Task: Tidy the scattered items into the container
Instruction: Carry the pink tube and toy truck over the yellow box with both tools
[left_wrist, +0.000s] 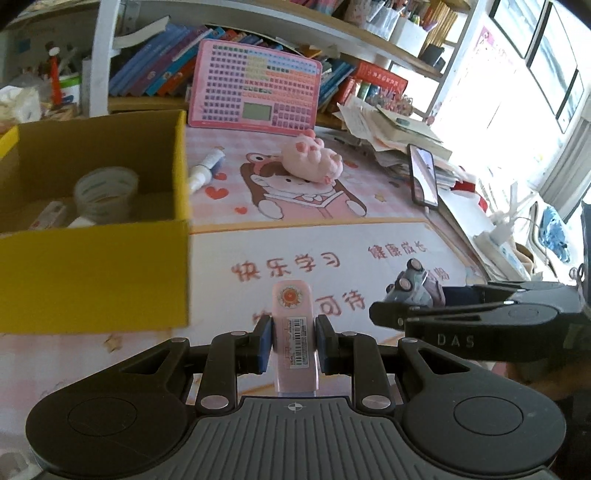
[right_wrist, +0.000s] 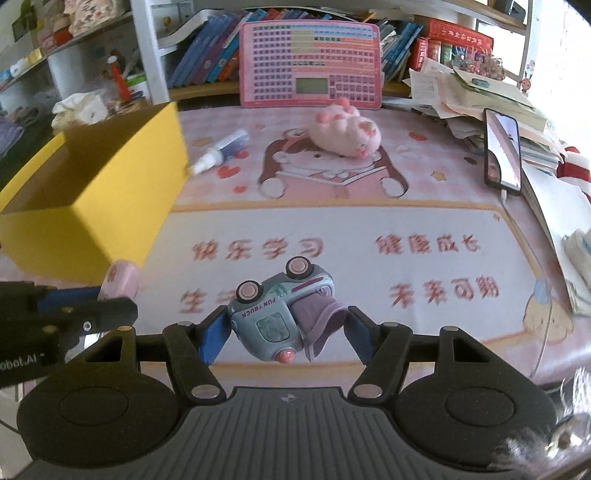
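Left wrist view is showing my left gripper (left_wrist: 291, 345) pinching a slim pink case (left_wrist: 294, 332) between its blue pads, the case standing on end with a barcode sticker and a round orange seal facing up. Right wrist view is showing my right gripper (right_wrist: 284, 334) closing around a small grey-blue toy truck (right_wrist: 275, 314) lying on its side, its pink wheels turned upward; the left pad is touching the cab and the right pad is pressing a soft mauve part at the truck's rear.

I am judging this as the carry step: both fingers are loaded, and the yellow cardboard box (left_wrist: 96, 273) is sitting just to the near left, open at the top. Inside it a roll of clear tape (left_wrist: 105, 194) and some small white items are already lying. Next I would be lifting each load above the box's near wall, moving left, and letting go over the open space.

Still waiting on the glossy pink cartoon desk mat (left_wrist: 332, 236) are a fluffy pink plush toy (left_wrist: 312, 160) at the far middle and a white tube with a blue body (left_wrist: 207, 166) just beside the box's far right corner. The truck looks like hard smooth plastic with rounded edges, so it may be slipping if the grip loosens.
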